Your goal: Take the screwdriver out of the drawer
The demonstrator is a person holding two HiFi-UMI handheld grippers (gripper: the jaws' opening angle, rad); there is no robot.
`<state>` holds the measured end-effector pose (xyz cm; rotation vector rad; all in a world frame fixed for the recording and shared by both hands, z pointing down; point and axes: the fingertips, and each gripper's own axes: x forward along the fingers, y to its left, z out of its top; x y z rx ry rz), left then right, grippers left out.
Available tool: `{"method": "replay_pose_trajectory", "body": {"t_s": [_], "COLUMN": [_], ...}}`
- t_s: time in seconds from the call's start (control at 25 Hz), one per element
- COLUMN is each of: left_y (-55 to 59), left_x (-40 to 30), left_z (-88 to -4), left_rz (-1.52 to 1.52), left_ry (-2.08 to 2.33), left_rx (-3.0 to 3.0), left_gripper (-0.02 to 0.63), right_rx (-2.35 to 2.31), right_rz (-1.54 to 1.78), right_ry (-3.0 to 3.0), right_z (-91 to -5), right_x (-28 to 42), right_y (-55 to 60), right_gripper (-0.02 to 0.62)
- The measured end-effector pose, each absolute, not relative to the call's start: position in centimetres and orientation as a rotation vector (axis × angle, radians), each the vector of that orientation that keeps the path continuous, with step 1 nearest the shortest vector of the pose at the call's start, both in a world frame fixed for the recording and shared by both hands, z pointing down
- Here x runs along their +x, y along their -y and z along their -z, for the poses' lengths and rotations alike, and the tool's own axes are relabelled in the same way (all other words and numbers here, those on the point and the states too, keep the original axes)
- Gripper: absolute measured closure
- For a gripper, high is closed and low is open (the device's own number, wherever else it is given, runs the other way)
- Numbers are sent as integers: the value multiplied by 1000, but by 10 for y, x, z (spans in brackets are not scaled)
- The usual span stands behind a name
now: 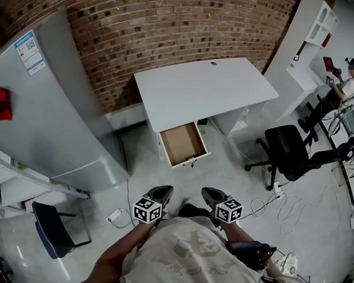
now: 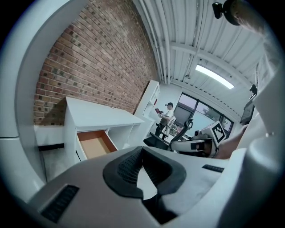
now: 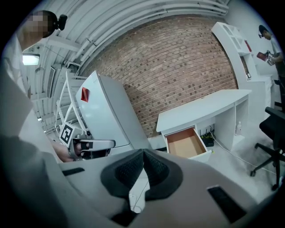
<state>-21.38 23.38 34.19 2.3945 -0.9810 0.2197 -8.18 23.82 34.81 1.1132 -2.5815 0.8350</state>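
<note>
Left gripper [image 1: 161, 194], right gripper [image 1: 212, 195] pinched closed, empty, well short of open drawer [image 1: 181, 142] (no screwdriver visible): could end up groping blind.

A white tabletop [image 1: 204, 85] stands against the red-brown brick wall [image 1: 179, 27], a tall grey refrigerator [image 1: 54, 113] beside it, a black wheeled office chair [image 1: 290, 151] nearby.

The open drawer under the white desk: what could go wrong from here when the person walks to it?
1. The drawer shows only a bare brown bottom; no screwdriver is visible, so the search may fail.
2. Loose cables lie on the floor near the path; a foot could catch.
3. The left gripper and right gripper are both shut; they must open before any grasp.
</note>
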Motion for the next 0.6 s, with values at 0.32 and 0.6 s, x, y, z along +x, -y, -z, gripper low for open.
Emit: {"method": "replay_pose_trajectory", "body": {"t_s": [0.32,0.6], "left_y": [-227,-199], "left_x": [-218,-216], "left_z": [-360,-362], "left_rz": [-264,-286], "left_ry": [983,972], "left_rx": [2354,2350], "left_gripper": [584,584], "right_rx": [1150,1127], "right_rz": [-866,-886], "right_ry": [2572,2581], "right_z": [-362,-367], "right_x": [-80,-85], "right_y": [-226,-193], "right_gripper": [572,572]}}
